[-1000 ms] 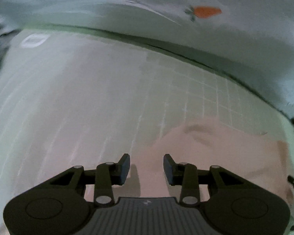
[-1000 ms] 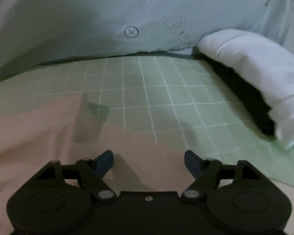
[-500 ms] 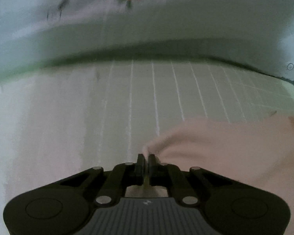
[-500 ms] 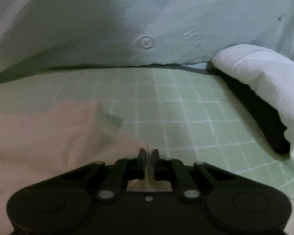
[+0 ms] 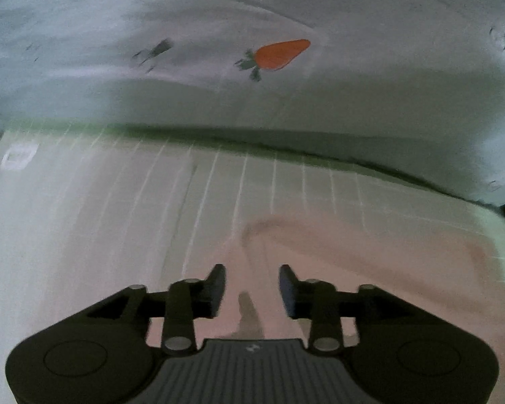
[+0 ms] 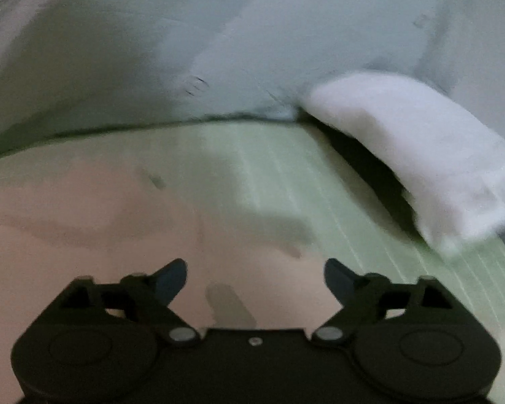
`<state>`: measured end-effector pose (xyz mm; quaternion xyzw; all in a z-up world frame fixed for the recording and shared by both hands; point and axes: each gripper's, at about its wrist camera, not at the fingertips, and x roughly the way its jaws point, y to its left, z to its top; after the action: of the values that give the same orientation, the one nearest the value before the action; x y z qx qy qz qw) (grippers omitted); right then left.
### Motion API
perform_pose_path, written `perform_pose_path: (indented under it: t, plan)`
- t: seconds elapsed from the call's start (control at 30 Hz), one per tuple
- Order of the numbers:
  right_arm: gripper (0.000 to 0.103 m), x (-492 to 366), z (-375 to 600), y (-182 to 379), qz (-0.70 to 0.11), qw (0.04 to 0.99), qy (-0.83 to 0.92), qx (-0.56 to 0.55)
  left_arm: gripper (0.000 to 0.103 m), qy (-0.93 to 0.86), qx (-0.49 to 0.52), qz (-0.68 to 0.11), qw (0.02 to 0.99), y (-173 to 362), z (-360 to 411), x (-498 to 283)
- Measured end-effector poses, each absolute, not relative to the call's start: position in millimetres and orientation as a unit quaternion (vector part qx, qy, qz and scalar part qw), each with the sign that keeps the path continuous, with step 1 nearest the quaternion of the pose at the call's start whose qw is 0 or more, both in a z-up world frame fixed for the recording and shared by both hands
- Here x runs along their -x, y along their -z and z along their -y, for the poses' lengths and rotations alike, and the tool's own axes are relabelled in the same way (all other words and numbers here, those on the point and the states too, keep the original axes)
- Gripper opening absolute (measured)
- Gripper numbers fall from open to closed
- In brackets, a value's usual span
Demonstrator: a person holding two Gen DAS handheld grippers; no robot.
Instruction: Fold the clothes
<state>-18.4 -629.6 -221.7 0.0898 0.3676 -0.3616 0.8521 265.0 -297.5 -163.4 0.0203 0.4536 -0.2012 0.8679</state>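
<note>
Left wrist view: my left gripper (image 5: pixel 251 281) has its jaws parted with nothing between them, poised over a pale pink cloth garment (image 5: pixel 370 262) that lies flat on a light green cutting mat with a white grid (image 5: pixel 118 222). The pink cloth fills the lower right of this view, and its rounded fold edge curves just ahead of the fingertips. Beyond the mat's far edge lies a pale grey-blue fabric sheet printed with an orange carrot (image 5: pixel 281 54).

In the right wrist view, my right gripper (image 6: pixel 255 276) has its jaws spread wide and grips nothing. The same pink garment (image 6: pixel 84 222) spreads under it and to the left, and bare green mat (image 6: pixel 336 181) shows to the right. A folded white fluffy towel (image 6: pixel 421 155) rests at the mat's far right edge, against the grey-blue sheet (image 6: pixel 151 50). This view is blurred, so finer detail is lost.
</note>
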Motion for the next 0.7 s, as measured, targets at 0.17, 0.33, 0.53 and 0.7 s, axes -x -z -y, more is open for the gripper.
perform_pose_path:
  t: [0.17,0.33,0.53,0.7]
  plan:
    - [0.100,95.1,621.5,220.9,-0.375,0.824,0.412,-0.099,0.054,0.205,-0.015,-0.474,0.856,153.0,269.3,-184.1]
    - [0.100,164.7,641.2,214.3,-0.356,0.794,0.466,-0.158,0.057,0.202,-0.004,-0.488,0.849,149.1,255.2,-115.0]
    - [0.100,214.0,698.7,212.5,-0.320,0.771,0.508,-0.211,0.061,0.183,-0.012,-0.485,0.855,142.1,247.8,-49.9]
    - [0.087,223.9,730.2,221.7,-0.315,0.770,0.507,-0.224,0.063,0.150,-0.004,-0.491,0.858,137.8,234.8,-5.4]
